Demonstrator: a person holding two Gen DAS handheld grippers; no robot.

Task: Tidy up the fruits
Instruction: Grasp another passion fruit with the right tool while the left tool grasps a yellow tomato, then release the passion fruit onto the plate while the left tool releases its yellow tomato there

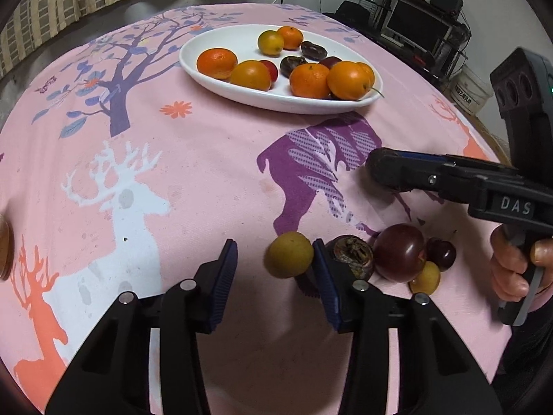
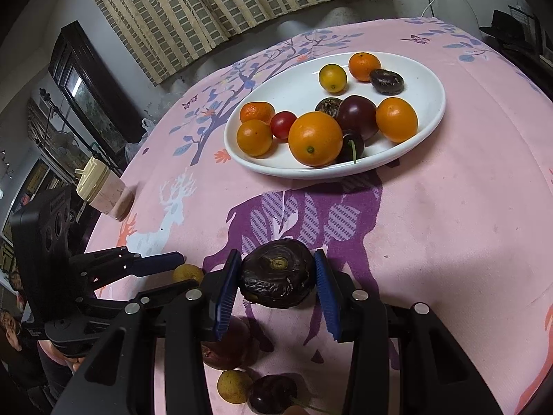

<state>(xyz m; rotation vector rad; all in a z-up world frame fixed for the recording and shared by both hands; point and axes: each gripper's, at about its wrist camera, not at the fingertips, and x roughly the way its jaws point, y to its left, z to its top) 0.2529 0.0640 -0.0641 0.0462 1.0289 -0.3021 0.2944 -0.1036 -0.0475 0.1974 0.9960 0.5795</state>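
Black gripper arms fill the near edge of both views. Underneath is a round table under a pink tablecloth [image 1: 214, 159] printed with deer and trees, with a woven blind on the far wall and a monitor shelf at far right in the left view.

White oval plate [image 2: 428, 103] sits on the far side, loaded with oranges, dark plums and a red cherry tomato.

Right gripper [image 2: 276, 280] is pinching a wrinkled dark passion fruit [image 2: 276, 280], raised off the cloth, long axis running left-right between the pads, stem scar facing up toward the camera. Left view only shows that fruit as a dark lump at the fingertips.

Left gripper [image 1: 274, 259] has its jaws spread, a small yellow fruit [image 1: 290, 254] between them and touching the right pad.

Loose pile on the near side: purple plum [image 1: 399, 252], another passion fruit [image 1: 350, 256], a cherry [image 1: 440, 254]. Only the right view catches a lidded jar [image 2: 103, 190] at the far left edge.
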